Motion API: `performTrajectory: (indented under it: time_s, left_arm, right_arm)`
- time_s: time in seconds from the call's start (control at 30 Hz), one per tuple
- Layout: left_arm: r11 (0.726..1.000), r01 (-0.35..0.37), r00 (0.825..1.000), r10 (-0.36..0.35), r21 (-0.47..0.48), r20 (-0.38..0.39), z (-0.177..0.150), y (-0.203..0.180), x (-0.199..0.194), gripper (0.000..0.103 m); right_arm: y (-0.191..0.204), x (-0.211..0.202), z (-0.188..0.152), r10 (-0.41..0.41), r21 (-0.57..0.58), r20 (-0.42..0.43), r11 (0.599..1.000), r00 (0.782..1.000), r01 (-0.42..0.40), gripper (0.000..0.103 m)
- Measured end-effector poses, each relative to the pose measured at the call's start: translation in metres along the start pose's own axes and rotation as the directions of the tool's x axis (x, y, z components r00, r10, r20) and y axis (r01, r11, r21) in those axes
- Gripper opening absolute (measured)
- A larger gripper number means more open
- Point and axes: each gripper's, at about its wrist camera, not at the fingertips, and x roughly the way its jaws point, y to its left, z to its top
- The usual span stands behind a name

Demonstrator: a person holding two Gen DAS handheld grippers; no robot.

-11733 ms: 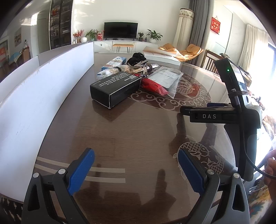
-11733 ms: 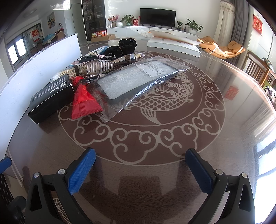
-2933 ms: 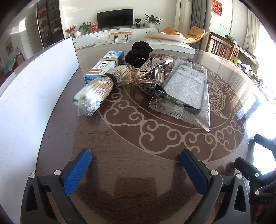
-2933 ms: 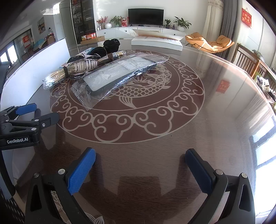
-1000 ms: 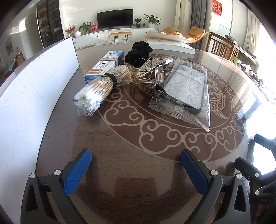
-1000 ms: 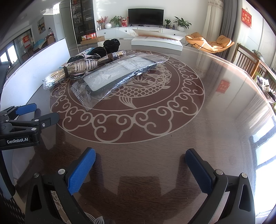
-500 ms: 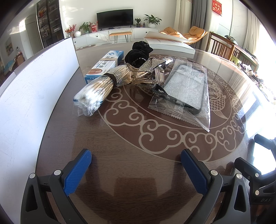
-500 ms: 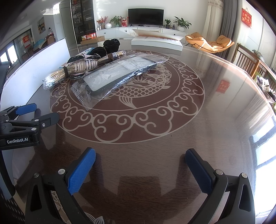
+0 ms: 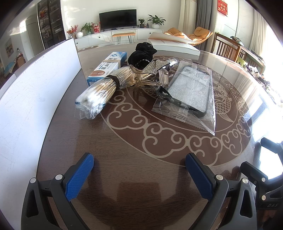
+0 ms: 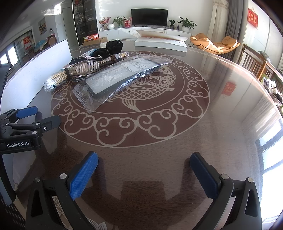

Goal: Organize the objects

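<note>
left gripper [image 9: 139, 169] and right gripper [image 10: 144, 164]: fingers spread wide, empty, above bare worktop [image 10: 221, 113]. the cotton swab pack [image 9: 95, 95], bagged phone case [image 9: 191, 90] and toothpaste box [image 9: 107, 65] cluster in the upper centre of the frame. a white board [image 9: 35, 99] edges the left side, and the right stays open.

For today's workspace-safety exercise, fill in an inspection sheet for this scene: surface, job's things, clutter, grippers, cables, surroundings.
Surface: glossy round table with a fish-and-cloud pattern; white board standing along its left edge.
Job's things: bagged cotton swabs, blue-white box, clear hair claw, black fabric item, bagged phone case, clustered at the far left.
Clutter: flat white box at the far edge.
Grippers: left gripper and right gripper open, holding nothing, over bare table.
Cables: nothing seen.
Surroundings: living room, television, plants, orange lounge chair.
</note>
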Motion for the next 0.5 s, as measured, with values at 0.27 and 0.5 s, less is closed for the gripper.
performTrajectory:
  time_s: [0.27, 0.5]
  left_arm:
    - [1.0, 0.0, 1.0, 0.0, 0.0, 0.0, 0.0, 0.0, 0.0, 0.103]
    - [1.0, 0.0, 1.0, 0.0, 0.0, 0.0, 0.0, 0.0, 0.0, 0.103]
  right_arm:
    - [0.0, 0.0, 0.0, 0.0, 0.0, 0.0, 1.0, 1.0, 0.0, 0.103]
    - [-0.023, 0.001, 0.019, 0.091, 0.109, 0.012, 0.99, 0.996, -0.091, 0.103]
